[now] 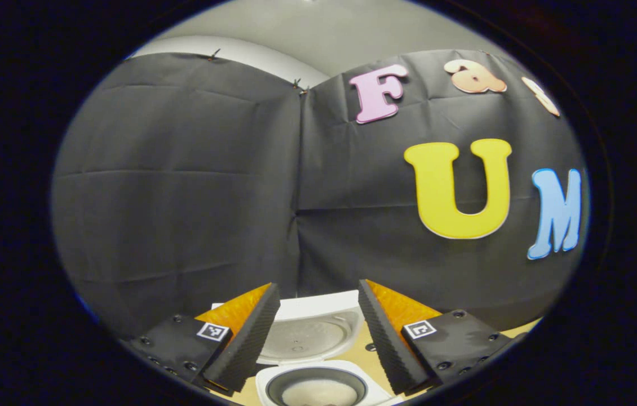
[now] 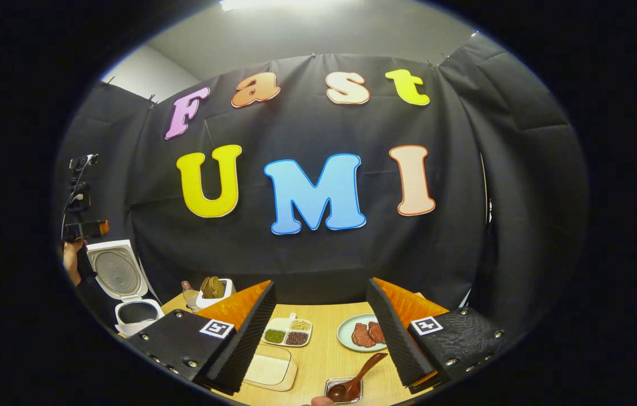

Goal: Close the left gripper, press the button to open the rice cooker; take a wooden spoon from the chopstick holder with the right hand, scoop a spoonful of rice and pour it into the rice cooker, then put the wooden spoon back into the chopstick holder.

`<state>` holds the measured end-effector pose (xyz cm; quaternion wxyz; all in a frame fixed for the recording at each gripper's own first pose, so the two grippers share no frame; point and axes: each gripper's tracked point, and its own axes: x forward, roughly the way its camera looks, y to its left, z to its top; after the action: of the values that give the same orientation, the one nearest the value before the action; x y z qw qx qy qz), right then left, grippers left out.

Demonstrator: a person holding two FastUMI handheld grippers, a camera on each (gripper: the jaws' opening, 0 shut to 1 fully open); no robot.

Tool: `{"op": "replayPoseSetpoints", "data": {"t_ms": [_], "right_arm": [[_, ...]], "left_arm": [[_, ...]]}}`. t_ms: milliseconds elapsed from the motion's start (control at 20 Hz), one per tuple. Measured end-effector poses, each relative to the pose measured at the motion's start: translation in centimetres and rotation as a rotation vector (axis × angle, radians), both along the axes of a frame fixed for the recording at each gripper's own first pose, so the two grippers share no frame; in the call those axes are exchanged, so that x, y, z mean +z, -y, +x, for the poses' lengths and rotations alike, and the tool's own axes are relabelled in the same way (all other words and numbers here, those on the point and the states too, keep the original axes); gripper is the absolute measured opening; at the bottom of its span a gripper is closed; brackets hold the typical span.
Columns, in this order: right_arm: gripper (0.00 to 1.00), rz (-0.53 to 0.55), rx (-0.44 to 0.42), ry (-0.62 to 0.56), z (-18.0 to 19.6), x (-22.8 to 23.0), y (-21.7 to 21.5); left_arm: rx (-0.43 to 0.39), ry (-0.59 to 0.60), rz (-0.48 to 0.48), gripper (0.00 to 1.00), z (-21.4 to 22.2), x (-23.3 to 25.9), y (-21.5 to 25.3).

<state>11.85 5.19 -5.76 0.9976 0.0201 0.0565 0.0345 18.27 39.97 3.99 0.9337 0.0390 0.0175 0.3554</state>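
Rice cooker [image 1: 318, 361] lid-up between parted left gripper [image 1: 318, 332]

You are working in a staged recording booth, not a real kitchen. Black cloth [image 2: 318, 265] hangs pinned as the wall on every side, creased and clipped at its top edge, with a plain pale ceiling and a strip light [image 2: 273, 4] above it. A camera rig on a stand [image 2: 79, 194] sits at the far left. The wooden table [image 2: 324, 349] is laid out like a kitchen set: a white rice cooker [image 2: 129, 293] with its lid up, a divided dish of beans [image 2: 287, 331], a plate of meat [image 2: 361, 332], and a wooden spoon [image 2: 355, 378] resting in a small tray.
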Motion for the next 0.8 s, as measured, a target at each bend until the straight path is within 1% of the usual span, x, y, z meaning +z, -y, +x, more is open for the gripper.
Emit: {"op": "replayPoseSetpoints", "data": {"t_ms": [50, 100, 250, 300, 350, 400, 450, 500, 550, 600, 700, 750, 800], "right_arm": [[0.98, -0.003, -0.012, -0.005, 0.3, -0.2, 0.4], [0.98, -0.004, -0.018, -0.01, 0.6, -0.4, 0.7], [0.98, 0.011, -0.026, -0.017, 1.1, -0.5, 1.3], [0.98, 0.01, -0.026, -0.017, 1.6, -0.7, 1.4], [0.98, 0.007, -0.027, -0.02, 2.0, -0.9, 1.5], [0.98, 0.007, -0.026, -0.025, 2.3, -1.1, 1.4], [0.98, 0.009, -0.022, -0.032, 2.6, -1.3, 1.4], [0.98, 0.01, -0.019, -0.04, 2.9, -1.7, 1.3], [0.98, 0.014, -0.01, -0.048, 3.2, -1.9, 1.1], [0.98, 0.015, -0.007, -0.057, 3.3, -2.1, 1.0], [0.98, 0.016, -0.001, -0.07, 3.8, -2.6, 1.0], [0.98, 0.016, -0.001, -0.073, 4.0, -2.7, 1.0], [0.98, 0.019, 0.0, -0.075, 4.2, -2.8, 1.0]], "left_arm": [[-0.005, 0.023, -0.05, 0.97, 0.9, 0.1, -0.5], [0.029, 0.033, -0.068, 0.97, 1.4, 0.1, -2.0], [0.12, -0.012, -0.052, 0.97, 1.7, -0.3, -5.5], [0.133, -0.031, -0.062, 1.0, 2.2, -0.7, -6.4], [0.139, -0.044, -0.078, 0.94, 2.7, -1.1, -6.9], [0.149, -0.061, -0.09, 0.97, 3.2, -1.5, -7.7], [0.164, -0.078, -0.096, 0.97, 3.7, -2.0, -8.6], [0.175, -0.096, -0.108, 1.0, 3.9, -2.6, -9.3], [0.186, -0.109, -0.126, 0.97, 4.4, -3.1, -9.8], [0.193, -0.119, -0.141, 0.97, 4.9, -3.3, -10.1], [0.218, -0.156, -0.155, 1.0, 5.1, -4.1, -11.0], [0.237, -0.178, -0.161, 1.0, 5.4, -4.9, -11.2], [0.245, -0.168, -0.126, 0.96, 5.8, -4.4, -11.6]]}}
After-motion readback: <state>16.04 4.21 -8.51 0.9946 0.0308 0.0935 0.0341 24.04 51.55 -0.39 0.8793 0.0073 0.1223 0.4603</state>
